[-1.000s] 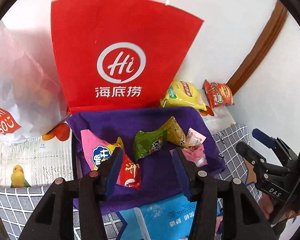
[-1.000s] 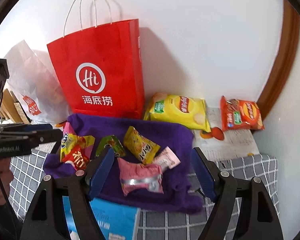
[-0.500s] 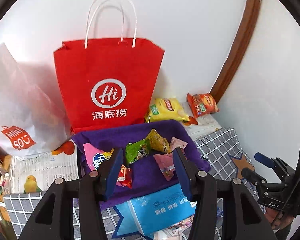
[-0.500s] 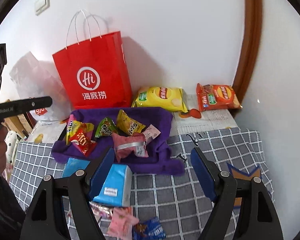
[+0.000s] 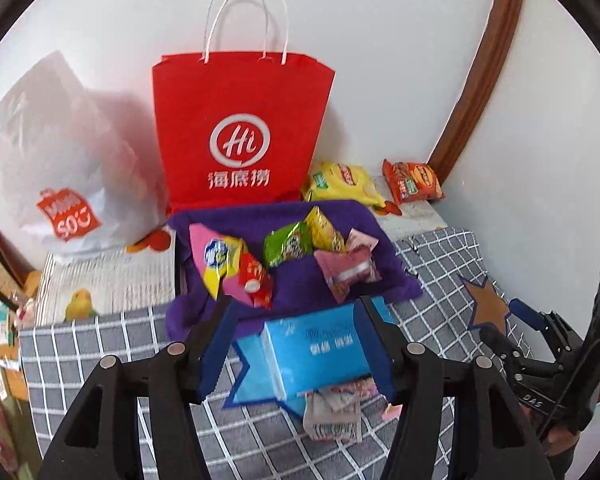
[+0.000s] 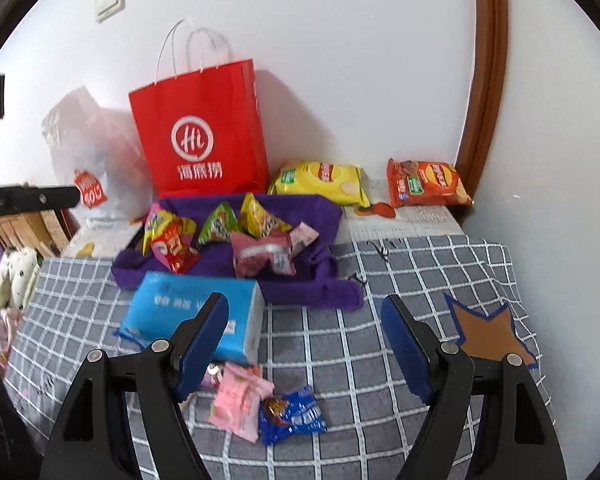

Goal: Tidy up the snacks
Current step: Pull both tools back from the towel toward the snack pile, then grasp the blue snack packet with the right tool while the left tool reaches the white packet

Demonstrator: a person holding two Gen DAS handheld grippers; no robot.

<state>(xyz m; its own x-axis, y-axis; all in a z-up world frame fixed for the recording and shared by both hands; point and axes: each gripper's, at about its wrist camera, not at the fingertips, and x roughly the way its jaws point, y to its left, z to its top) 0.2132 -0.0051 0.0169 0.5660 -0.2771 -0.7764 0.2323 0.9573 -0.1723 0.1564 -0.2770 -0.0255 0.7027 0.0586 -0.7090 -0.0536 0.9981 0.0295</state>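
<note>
Both grippers have backed away from the purple cloth (image 6: 300, 216) since a second ago, so the checked blanket (image 6: 380, 344) and the loose packets near me, hidden earlier, have come into sight. Those packets are what I read as my next pick: a pink packet (image 6: 240, 404) and a blue packet (image 6: 292, 416) lie touching each other on the blanket, just in front of the blue tissue pack (image 6: 192, 316).

From the right gripper (image 6: 304, 348) they sit at about seven o'clock, low and to the left of its open gap, close under the left finger. The pink one's long axis runs roughly from eleven to five; the blue one lies nearer crosswise. From the left gripper (image 5: 296, 344) the tissue pack (image 5: 320, 352) fills the gap, and only a crumpled packet edge (image 5: 332, 412) shows at six o'clock below it, so I judge the right hand the better placed.

Farther out, at twelve o'clock, the sorted snacks rest on the purple cloth, with the red paper bag (image 6: 200, 132) standing behind and two crisp bags against the wall.

My right gripper stands wide with nothing between its pads. My left gripper's jaws have just been opening to a middling gap; the tissue pack shows between the fingers, but it lies beyond them and I see no pad touching it.
</note>
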